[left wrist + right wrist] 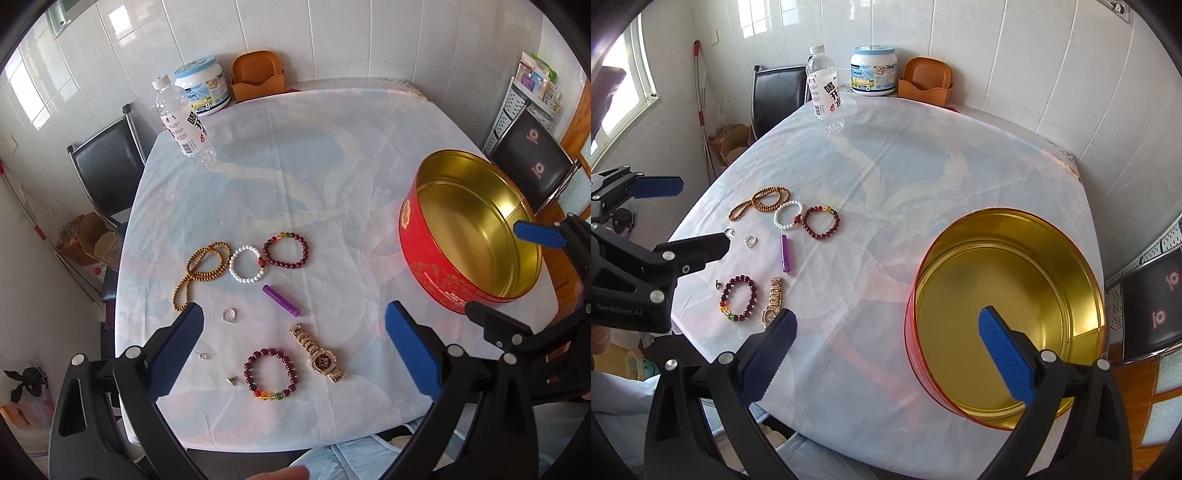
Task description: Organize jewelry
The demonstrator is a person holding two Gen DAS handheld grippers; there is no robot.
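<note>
Jewelry lies on the pale tablecloth: a brown bead necklace (199,273), a white bead bracelet (246,264), two dark red bead bracelets (286,250) (269,374), a gold watch (318,353), a silver ring (229,315), a purple tube (282,300) and small studs (202,355). An empty red round tin (469,225) with a gold inside stands at the right, also in the right wrist view (1004,314). My left gripper (293,349) is open above the near jewelry. My right gripper (886,354) is open, hovering by the tin's near left rim.
A water bottle (183,122), a white tub (202,85) and an orange holder (258,75) stand at the table's far edge. Black chairs (107,170) (532,166) stand at the left and right sides. A cardboard box (90,240) sits on the floor at left.
</note>
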